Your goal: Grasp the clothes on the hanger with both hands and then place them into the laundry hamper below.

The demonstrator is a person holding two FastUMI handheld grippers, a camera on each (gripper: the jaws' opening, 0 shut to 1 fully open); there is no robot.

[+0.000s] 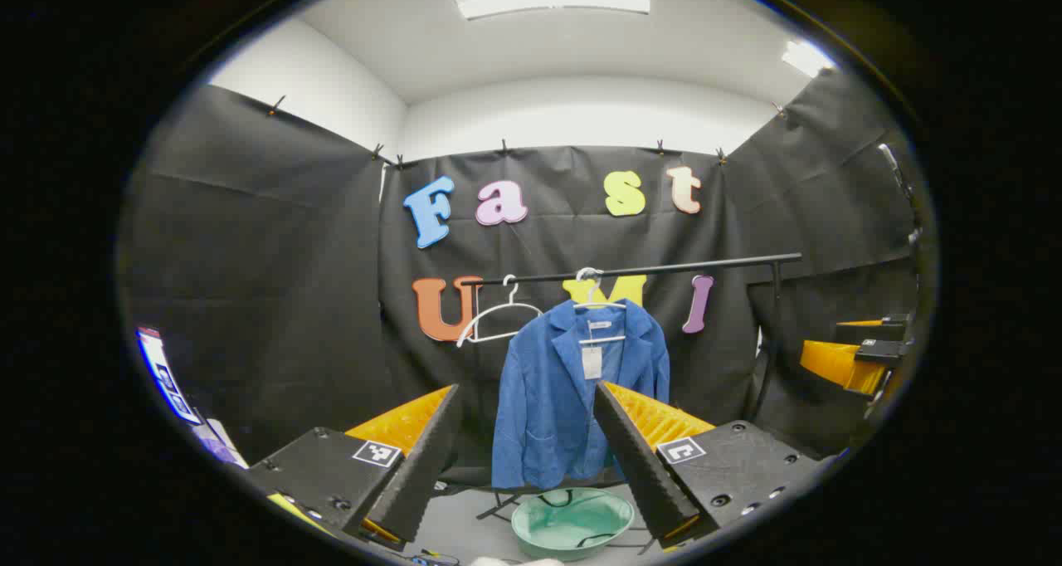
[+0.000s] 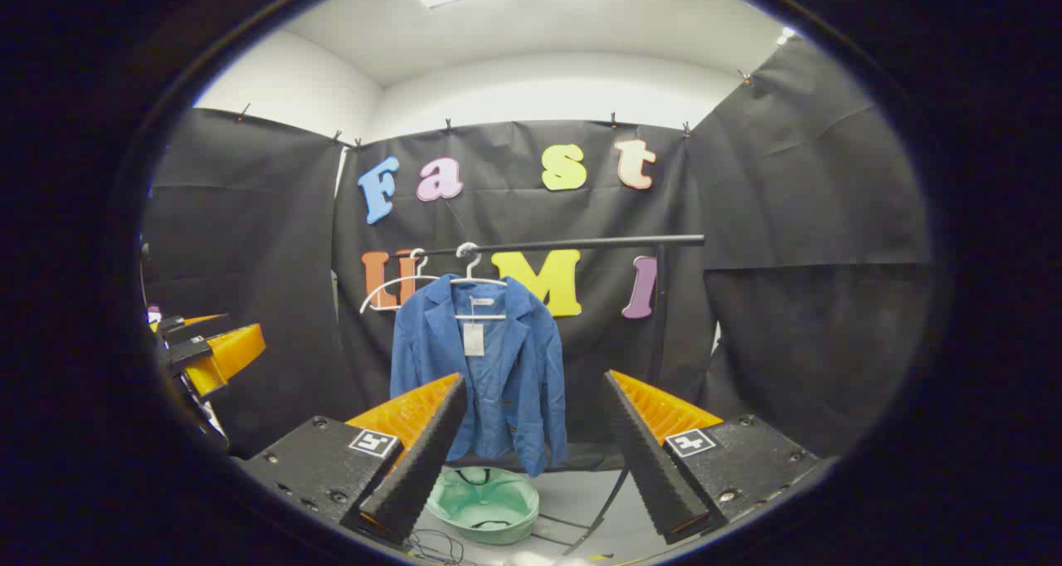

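Observation:
A blue jacket [image 1: 556, 392] [image 2: 498, 367] hangs on a white hanger [image 1: 599, 304] [image 2: 477, 288] from a black rail [image 1: 664, 269] [image 2: 581, 242]. A pale green hamper [image 1: 572, 522] [image 2: 483, 504] stands on the floor below it. My left gripper [image 1: 527, 466] is open, well short of the jacket, with nothing between its fingers. My right gripper [image 2: 535, 458] is open too, also at a distance from the jacket. The right gripper [image 1: 859, 354] shows at the right edge of the left gripper view. The left gripper [image 2: 203, 350] shows at the left edge of the right gripper view.
An empty white hanger [image 1: 498, 317] [image 2: 394, 284] hangs on the rail left of the jacket. The rail's black stand [image 1: 772, 342] [image 2: 660, 300] rises at the right, with legs on the floor [image 2: 593, 516] near the hamper. Black cloth walls close in the booth.

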